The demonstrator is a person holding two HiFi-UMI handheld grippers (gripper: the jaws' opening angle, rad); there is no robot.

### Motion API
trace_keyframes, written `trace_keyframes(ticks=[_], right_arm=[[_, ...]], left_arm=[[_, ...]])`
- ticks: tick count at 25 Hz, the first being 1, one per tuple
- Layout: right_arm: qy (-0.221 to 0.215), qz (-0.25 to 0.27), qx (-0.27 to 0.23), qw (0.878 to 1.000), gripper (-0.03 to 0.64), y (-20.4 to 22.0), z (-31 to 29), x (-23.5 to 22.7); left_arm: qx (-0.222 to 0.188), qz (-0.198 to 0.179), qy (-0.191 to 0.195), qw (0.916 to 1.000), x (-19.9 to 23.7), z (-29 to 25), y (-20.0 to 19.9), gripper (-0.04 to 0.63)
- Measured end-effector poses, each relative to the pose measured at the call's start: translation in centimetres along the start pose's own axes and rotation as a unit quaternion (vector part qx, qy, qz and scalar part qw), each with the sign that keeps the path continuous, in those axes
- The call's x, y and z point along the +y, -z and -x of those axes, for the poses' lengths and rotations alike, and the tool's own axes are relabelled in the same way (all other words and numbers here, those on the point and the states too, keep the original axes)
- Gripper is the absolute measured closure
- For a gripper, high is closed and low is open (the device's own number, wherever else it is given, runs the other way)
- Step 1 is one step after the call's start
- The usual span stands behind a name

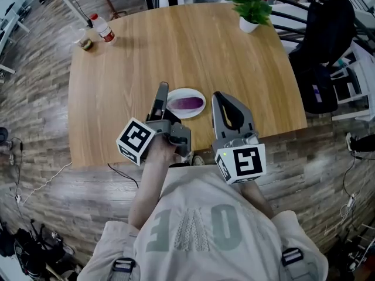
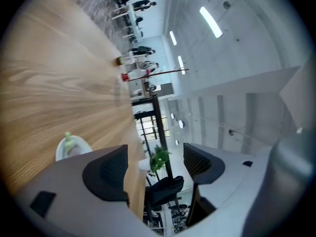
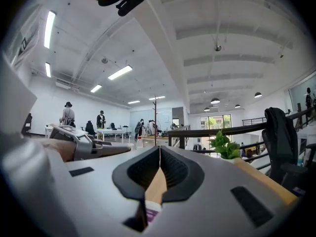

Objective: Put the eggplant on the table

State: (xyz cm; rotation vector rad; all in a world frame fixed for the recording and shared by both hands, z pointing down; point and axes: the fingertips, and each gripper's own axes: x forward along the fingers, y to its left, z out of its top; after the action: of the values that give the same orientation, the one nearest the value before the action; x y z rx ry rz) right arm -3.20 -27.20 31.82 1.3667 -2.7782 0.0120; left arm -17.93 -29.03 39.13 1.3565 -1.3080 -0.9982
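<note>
Purple eggplant (image 1: 187,103) lies on a white plate (image 1: 198,94) near the wooden table's (image 1: 176,45) front edge, so the set-down looks finished. Left gripper (image 2: 155,164) gapes wide and empty; right gripper (image 3: 159,154) is closed on nothing. Best to draw both clear without nudging the plate. Shirt lettering and the bottle (image 1: 103,29) label cannot be read.

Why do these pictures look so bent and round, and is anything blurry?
Head view: the wide lens bows the table edges; sharp, evenly lit. Left gripper view: dark round border, wood grain smeared. Right gripper view: bright ceiling lights, little glare.
</note>
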Motion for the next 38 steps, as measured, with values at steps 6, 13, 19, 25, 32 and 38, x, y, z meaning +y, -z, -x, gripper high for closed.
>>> trace_keyframes(ticks=[6,13,19,25,32,38], right_arm=[[-0.005,0.001,-0.065,0.998,0.598,-4.8,-0.4,0.0],[-0.005,-0.014,-0.077,0.997,0.598,-5.1,-0.1,0.0],[-0.015,-0.003,-0.062,0.998,0.598,-4.2,-0.2,0.7],[-0.019,0.019,-0.050,0.998,0.598,-3.7,-0.4,1.4],[-0.020,0.017,-0.044,0.999,0.598,-3.2,-0.2,1.7],[-0.019,0.024,-0.042,0.999,0.598,-3.2,0.0,1.9]], left_arm=[[-0.104,-0.314,0.177,0.9272,-14.7,3.3,-3.3,0.261],[-0.105,-0.577,0.261,0.7667,-19.6,6.3,1.4,0.455],[-0.094,-0.678,0.170,0.7095,-17.6,5.8,1.8,0.589],[-0.087,-0.678,0.141,0.7158,-16.5,5.7,0.7,0.589],[-0.087,-0.679,0.128,0.7175,-15.9,6.0,0.2,0.589],[-0.096,-0.671,0.135,0.7224,-16.0,6.1,-0.1,0.589]])
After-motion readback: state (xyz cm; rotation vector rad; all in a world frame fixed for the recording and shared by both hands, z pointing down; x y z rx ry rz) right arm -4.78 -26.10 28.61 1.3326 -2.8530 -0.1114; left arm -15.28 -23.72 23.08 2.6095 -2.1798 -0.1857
